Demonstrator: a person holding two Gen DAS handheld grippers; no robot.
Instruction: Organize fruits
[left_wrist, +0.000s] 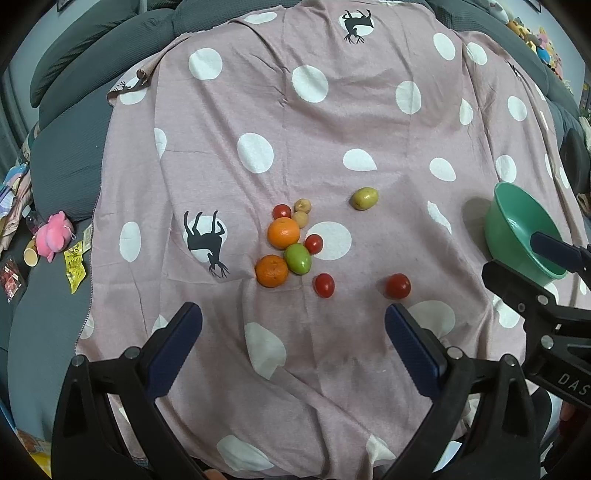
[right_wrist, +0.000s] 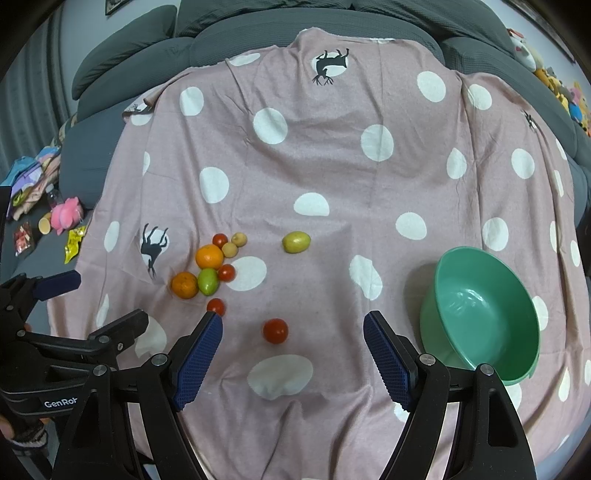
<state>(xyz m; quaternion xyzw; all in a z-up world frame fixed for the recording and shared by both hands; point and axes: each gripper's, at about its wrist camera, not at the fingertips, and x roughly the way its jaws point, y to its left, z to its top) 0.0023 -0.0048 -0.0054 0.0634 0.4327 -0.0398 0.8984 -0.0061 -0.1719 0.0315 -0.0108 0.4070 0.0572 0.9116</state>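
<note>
Fruits lie on a pink polka-dot cloth (left_wrist: 332, 122): two oranges (left_wrist: 283, 233) (left_wrist: 271, 270), a green fruit (left_wrist: 297, 258), several small red tomatoes, one lying apart (left_wrist: 398, 285) (right_wrist: 275, 331), two small tan fruits (left_wrist: 302, 212) and a yellow-green fruit (left_wrist: 364, 198) (right_wrist: 296, 242). An empty green bowl (right_wrist: 484, 314) (left_wrist: 517, 229) stands at the right. My left gripper (left_wrist: 293, 325) is open and empty, near side of the fruit cluster. My right gripper (right_wrist: 293, 332) is open and empty, its fingers on either side of the lone tomato in view, height unclear.
The cloth covers a grey sofa (right_wrist: 258, 33). A pink plush toy (left_wrist: 53, 236), a cup (left_wrist: 30, 256) and snack packets (left_wrist: 75, 266) lie at the left. Plush toys (right_wrist: 569, 96) sit at the far right.
</note>
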